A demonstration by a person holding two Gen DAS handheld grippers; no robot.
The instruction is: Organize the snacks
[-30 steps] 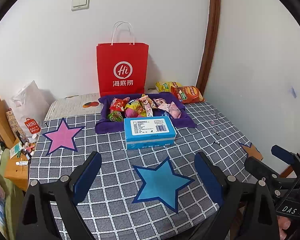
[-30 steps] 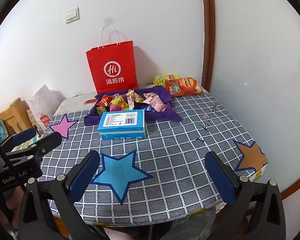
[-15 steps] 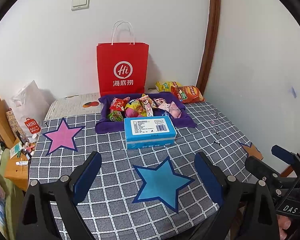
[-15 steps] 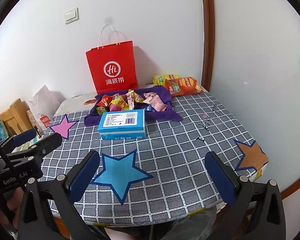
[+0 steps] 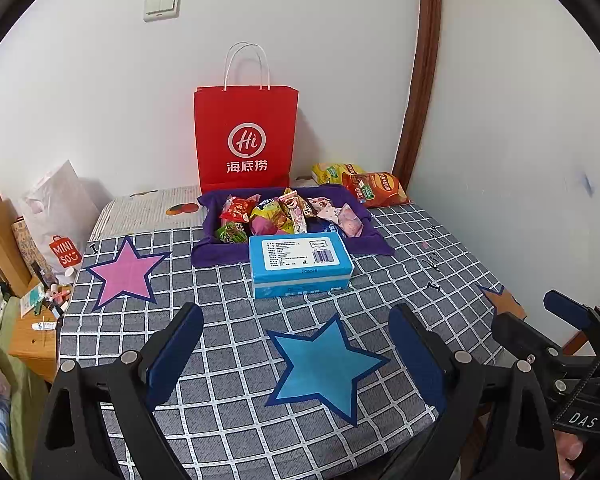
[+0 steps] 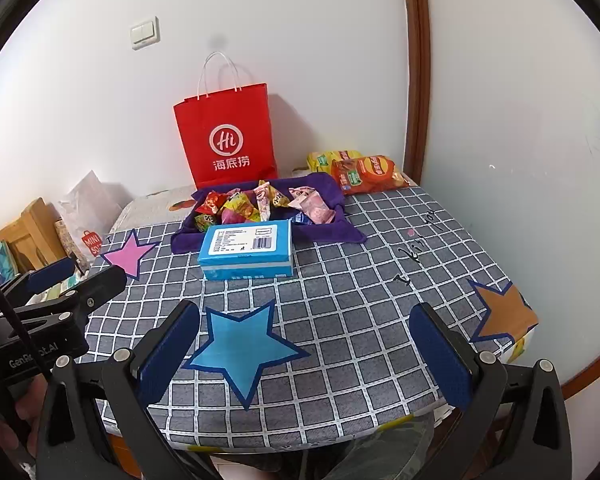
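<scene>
A purple cloth tray (image 5: 210,256) (image 6: 352,236) at the back of the checked table holds several small snack packets (image 5: 278,214) (image 6: 256,204). A blue box (image 5: 300,266) (image 6: 246,250) lies just in front of it. Two chip bags, a yellow one (image 5: 332,170) (image 6: 328,158) and an orange one (image 5: 378,188) (image 6: 368,174), rest at the back right corner. My left gripper (image 5: 296,344) hovers open above the table's near edge, over a blue star, nothing between its fingers. My right gripper (image 6: 306,342) is open too, empty, to the right of the left one.
A red paper bag (image 5: 246,140) (image 6: 228,136) stands against the wall behind the tray. Paper stars are stuck to the cloth: pink (image 5: 126,272), blue (image 5: 324,364), orange (image 6: 504,312). A white bag (image 5: 58,220) and a wooden stand (image 5: 32,332) sit left of the table.
</scene>
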